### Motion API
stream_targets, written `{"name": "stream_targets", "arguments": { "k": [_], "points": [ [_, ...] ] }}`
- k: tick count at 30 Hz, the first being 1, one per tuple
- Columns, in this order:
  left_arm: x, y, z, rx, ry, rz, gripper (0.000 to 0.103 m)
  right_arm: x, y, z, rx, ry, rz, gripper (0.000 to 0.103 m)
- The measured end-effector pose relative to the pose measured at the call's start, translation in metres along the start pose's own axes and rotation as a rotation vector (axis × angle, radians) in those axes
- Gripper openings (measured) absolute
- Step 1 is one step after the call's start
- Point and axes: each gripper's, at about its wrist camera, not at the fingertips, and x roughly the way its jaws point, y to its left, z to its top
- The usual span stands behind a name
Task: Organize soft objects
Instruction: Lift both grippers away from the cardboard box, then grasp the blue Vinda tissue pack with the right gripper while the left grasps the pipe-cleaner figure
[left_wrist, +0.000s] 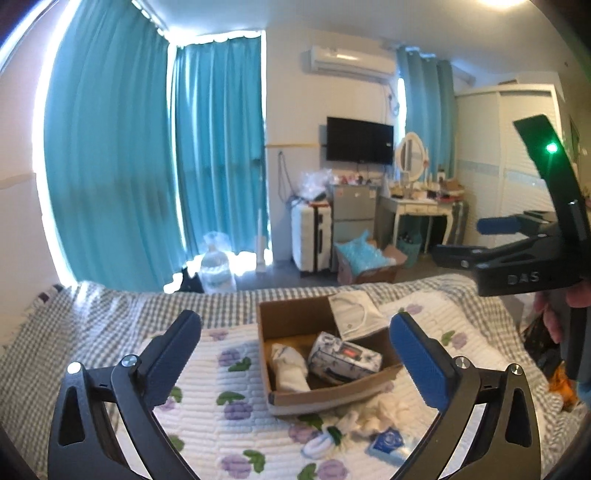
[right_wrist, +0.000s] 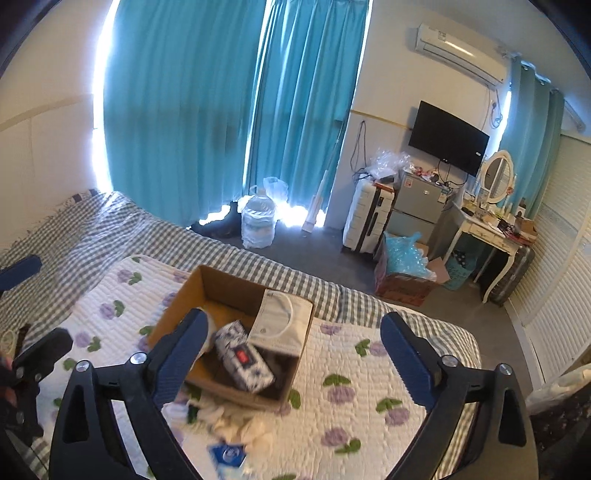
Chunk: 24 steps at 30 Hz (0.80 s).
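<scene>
A bedroom with teal curtains (left_wrist: 110, 155) along the window wall, a white wardrobe (left_wrist: 517, 147) at the right, a black television (left_wrist: 360, 139) on the far wall and an air conditioner (left_wrist: 351, 61) above it. In front lies the bed (left_wrist: 92, 332), covered by a grey checked sheet with a white quilt (left_wrist: 221, 387) printed with purple flowers spread on top. On the quilt stands an open cardboard box (left_wrist: 291, 317), its flaps out. Inside it lie a blue-and-white patterned pack (left_wrist: 345, 357) with a red label, a rolled white cloth (left_wrist: 290, 363) to its left, and a white face mask packet (left_wrist: 356, 315) leaning over the box's far right rim. Just in front of the box, on the quilt, sits a heap of crumpled white cloth (left_wrist: 380, 410), with a small white and green rolled item (left_wrist: 323, 439) and a small blue packet (left_wrist: 388, 441) beside it. The left gripper (left_wrist: 295, 350) hovers above the quilt with its jaws spread wide and nothing between them, framing the box. The right gripper (right_wrist: 291, 350) likewise stands wide apart and bare, raised above the box; from the left camera it shows at the right edge, well above the bed.
</scene>
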Motion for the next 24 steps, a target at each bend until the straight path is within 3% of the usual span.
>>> {"name": "stream_targets", "arguments": {
  "k": [4, 10, 18, 24],
  "points": [
    [-0.02, 0.0, -0.007, -0.005, -0.007, 0.001, 0.103, -0.033, 0.001, -0.022, 0.026, -0.016, 0.022, 0.103],
    [-0.024, 0.0, -0.037, -0.027, 0.04, 0.01, 0.103, -0.032, 0.017, -0.07, 0.025, 0.016, 0.042, 0.103],
    [0.016, 0.001, -0.112, -0.092, 0.153, 0.0, 0.103, 0.043, 0.041, -0.154, 0.073, 0.157, 0.082, 0.103],
    [0.053, -0.005, -0.163, -0.039, 0.268, 0.009, 0.103, 0.098, 0.049, -0.209, 0.105, 0.27, 0.096, 0.103]
  ]
}}
